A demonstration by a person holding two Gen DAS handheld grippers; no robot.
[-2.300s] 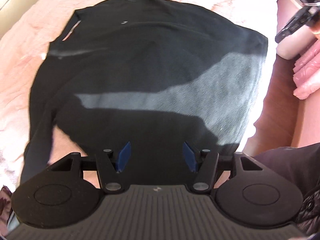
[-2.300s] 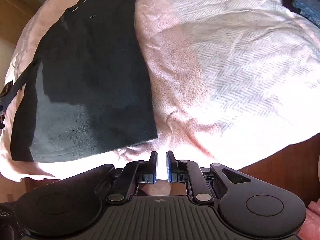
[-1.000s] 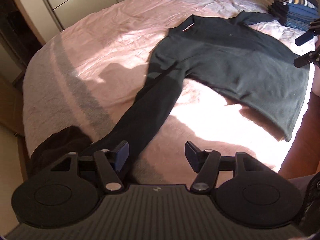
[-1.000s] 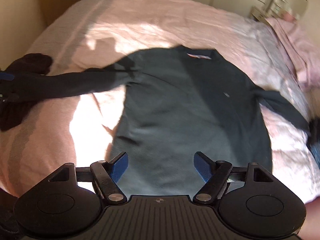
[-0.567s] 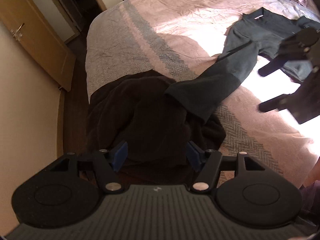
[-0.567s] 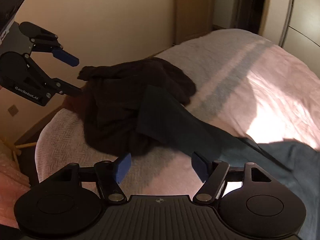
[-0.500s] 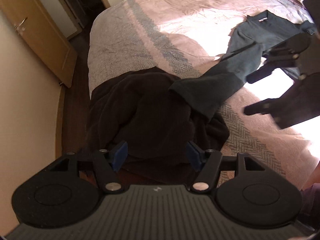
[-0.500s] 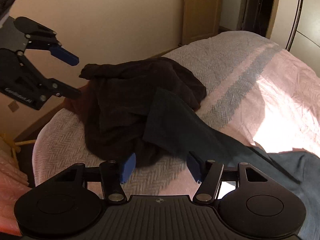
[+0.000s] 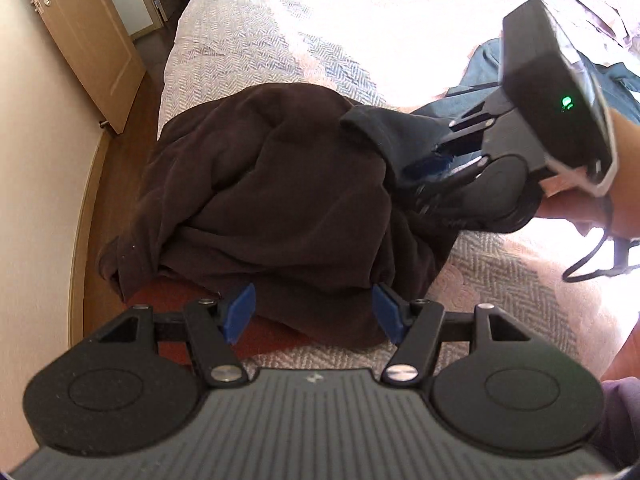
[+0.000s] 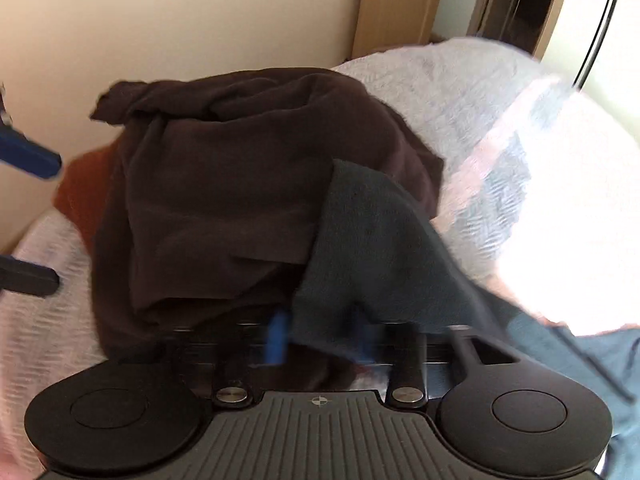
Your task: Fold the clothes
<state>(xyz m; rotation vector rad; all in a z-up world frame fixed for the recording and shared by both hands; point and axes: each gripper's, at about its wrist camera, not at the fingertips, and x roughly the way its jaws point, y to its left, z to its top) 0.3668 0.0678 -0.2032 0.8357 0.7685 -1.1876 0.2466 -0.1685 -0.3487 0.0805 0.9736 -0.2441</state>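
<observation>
A dark teal sweater sleeve (image 10: pixel 372 240) lies over a crumpled dark brown garment (image 9: pixel 272 200) at the corner of the bed. My right gripper (image 10: pixel 320 342) straddles the sleeve's end with its jaws partly narrowed and a gap still showing; this view is blurred. The left wrist view shows the right gripper (image 9: pixel 420 180) coming in from the right, with the sleeve's cuff (image 9: pixel 376 128) just past its tips. My left gripper (image 9: pixel 314 312) hangs open over the near edge of the brown garment and holds nothing. The sweater's body (image 9: pixel 488 52) lies further right.
A pink herringbone bedspread (image 9: pixel 500 280) covers the bed. A rust-coloured cloth (image 10: pixel 80 196) sticks out from under the brown garment. A wall (image 9: pixel 36 180) and a wooden door (image 9: pixel 80 40) stand left of the bed. A person's hand (image 9: pixel 624 184) holds the right gripper.
Both grippers have moved closer to the clothes pile. The right gripper has dropped onto the sleeve's end and its jaws have narrowed. The left gripper stays open.
</observation>
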